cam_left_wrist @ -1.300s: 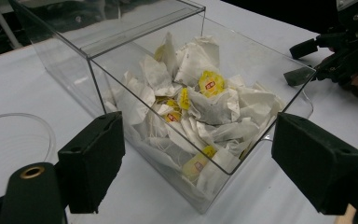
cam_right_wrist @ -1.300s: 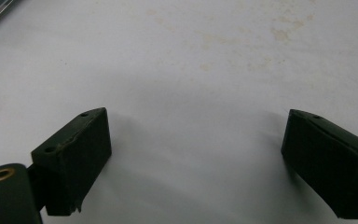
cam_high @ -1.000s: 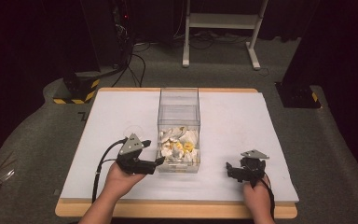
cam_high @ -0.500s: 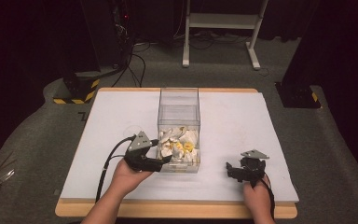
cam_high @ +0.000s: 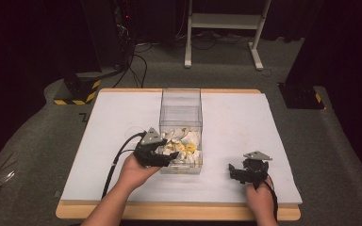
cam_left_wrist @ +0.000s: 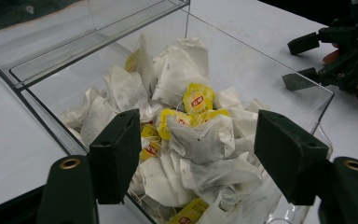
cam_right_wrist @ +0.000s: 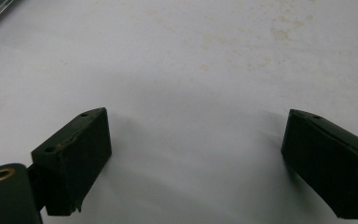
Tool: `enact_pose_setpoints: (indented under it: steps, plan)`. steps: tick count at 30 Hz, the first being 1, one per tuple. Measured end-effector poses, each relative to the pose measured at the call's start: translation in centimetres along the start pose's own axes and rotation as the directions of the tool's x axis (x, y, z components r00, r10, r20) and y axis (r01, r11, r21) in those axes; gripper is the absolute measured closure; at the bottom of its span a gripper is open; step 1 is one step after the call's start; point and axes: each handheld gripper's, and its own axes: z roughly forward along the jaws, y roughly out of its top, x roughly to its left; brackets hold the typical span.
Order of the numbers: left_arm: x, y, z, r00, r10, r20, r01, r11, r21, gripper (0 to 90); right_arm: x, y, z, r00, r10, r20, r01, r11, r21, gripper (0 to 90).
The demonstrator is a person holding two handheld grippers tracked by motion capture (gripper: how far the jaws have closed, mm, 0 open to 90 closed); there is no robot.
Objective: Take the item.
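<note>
- The left gripper [cam_high: 168, 157] is held at the near left wall of the clear plastic box [cam_high: 181, 101], with its tips over the rim.
- In the left gripper view, its jaws are seen apart, and they have just been closing; nothing is pressed by the pads.
- The tea bags [cam_left_wrist: 186, 126] are piled inside the box, and the pile is seen between and beyond the two jaws.
- One white tea bag [cam_left_wrist: 200, 140] with a yellow tag [cam_left_wrist: 198, 99] above it lies in the gap between the jaws, a little nearer to the right one.
- Whether the jaws are already lowered among the bags or only held above them cannot be told surely from these views.
- The far part of the box, beyond the jaws, is separated by a clear wall.
- The right gripper [cam_high: 235, 171] is held low over the white table cover [cam_high: 245, 122], well apart from the box.
- Its jaws are spread wide, and only the bare white surface [cam_right_wrist: 191, 93] is seen between them.
- From the left gripper view, the right gripper [cam_left_wrist: 314, 58] is seen beyond the right jaw, past the box wall.
</note>
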Motion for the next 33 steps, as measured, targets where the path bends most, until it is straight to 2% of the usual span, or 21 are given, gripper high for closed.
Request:
enact_pose_setpoints:
  steps: [4,7,11,13,17,23,28,31,33]
  plan:
    - [0.2,0.3,0.5,0.9999,-0.015,-0.003,0.015,0.9994,0.031,38.3,0.0,0.0,0.0,1.0,0.0,0.0,0.0,1.0,0.0,8.1]
    - [0.1,0.6,0.9,0.9999,-0.002,-0.013,0.003,0.9974,0.071,39.2,0.0,0.0,0.0,1.0,0.0,-0.001,0.0,1.0,0.0,8.1]
    - [0.0,1.1,1.2,0.9998,0.011,-0.018,-0.009,0.995,0.1,43.6,0.0,0.0,0.0,1.0,0.0,0.0,0.0,1.0,0.0,8.1]
    - [0.0,1.4,1.4,0.9999,0.012,-0.006,-0.011,0.993,0.117,46.8,0.0,0.0,0.0,1.0,0.0,0.0,0.0,1.0,0.0,8.1]
    - [-0.2,1.7,2.1,0.9994,0.033,-0.011,-0.031,0.9843,0.174,46.9,0.0,0.0,0.0,1.0,-0.001,-0.001,0.001,1.0,0.0,8.1]
    - [-0.4,2.1,3.1,0.9988,0.044,-0.021,-0.038,0.9724,0.23,46.9,0.0,0.0,0.0,1.0,-0.001,0.0,0.001,1.0,0.0,8.1]
    - [-0.6,2.1,3.8,0.9943,0.101,-0.036,-0.086,0.9535,0.289,48.0,0.0,0.0,0.0,1.0,0.0,0.0,0.0,1.0,0.0,8.1]
    - [-0.6,2.3,3.6,0.9934,0.109,-0.037,-0.094,0.9566,0.276,53.2,0.0,0.0,0.0,1.0,0.0,0.0,0.0,1.0,0.0,8.1]
    - [-0.7,2.4,3.7,0.9935,0.109,-0.033,-0.095,0.9537,0.285,53.4,0.0,0.0,0.0,1.0,0.0,0.0,0.0,1.0,0.0,8.1]
